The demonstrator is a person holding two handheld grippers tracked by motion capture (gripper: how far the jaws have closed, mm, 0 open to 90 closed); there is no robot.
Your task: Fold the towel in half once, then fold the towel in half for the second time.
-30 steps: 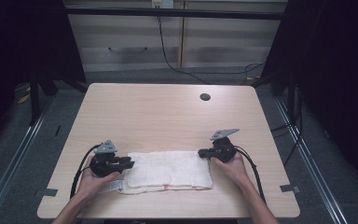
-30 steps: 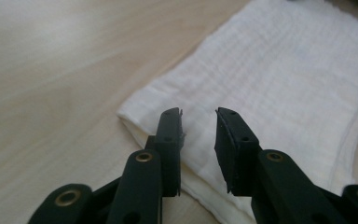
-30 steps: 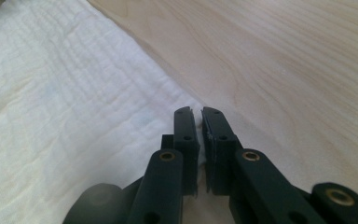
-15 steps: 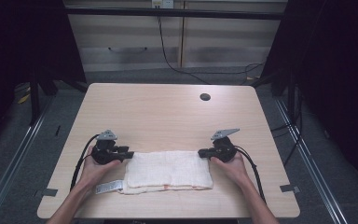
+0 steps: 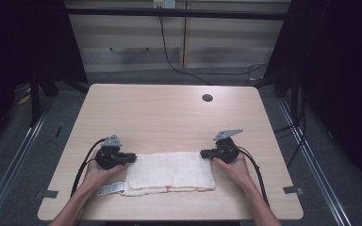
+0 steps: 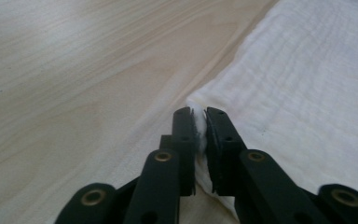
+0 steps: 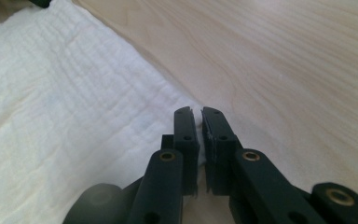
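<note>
In the left gripper view we see the left gripper with its fingers having just closed, a fold of the white towel pinched between them at its far left corner. In the right gripper view we see the right gripper with its fingers drawn narrow on the towel's far right corner, cloth showing between them. From the high view we note the towel lying folded flat near the front edge of the counter, both hands resting at its ends. A small label projects at its near left corner.
</note>
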